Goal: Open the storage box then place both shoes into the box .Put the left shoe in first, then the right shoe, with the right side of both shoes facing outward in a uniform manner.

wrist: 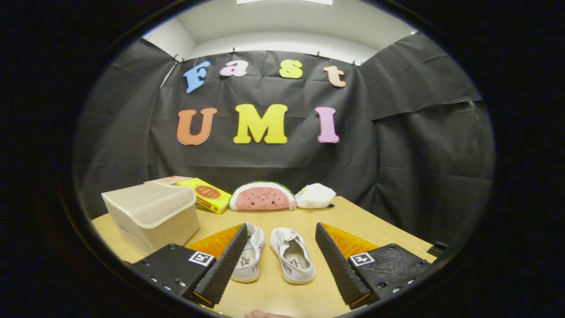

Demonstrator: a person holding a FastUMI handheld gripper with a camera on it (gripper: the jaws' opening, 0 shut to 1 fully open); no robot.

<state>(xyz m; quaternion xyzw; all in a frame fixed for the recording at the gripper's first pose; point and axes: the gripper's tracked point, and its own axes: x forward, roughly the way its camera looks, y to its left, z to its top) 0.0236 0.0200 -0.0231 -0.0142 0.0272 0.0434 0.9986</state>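
While most of the table [379, 229] lies in plain sight, a few things are partly hidden. One finger covers the outer side of the left shoe [250, 258], so only its inner half and opening show. A yellow box [206, 194] sits behind the storage box [152, 214], which cuts off its near end, and a pale flat thing behind that is too covered to make out. A small dark object at the table's far right corner is too cut off to identify. At the near edge of the table, just below the shoes, a sliver of a hand [265, 314] peeks in.

The surface is a light wooden table, backed by black cloth walls, with a white ceiling above.

The storage box, beige fabric with its lid closed, stands left of the shoes. Beyond the shoes, toward the back wall, lie a watermelon-slice plush [262, 197] and a white pouch [315, 196] just beside it.

The gripper [281, 256] hangs above the table with its fingers spread wide apart, grasping nothing. Both white shoes lie side by side between the fingers, toes toward the camera, the right shoe [292, 255] well clear of the other finger.
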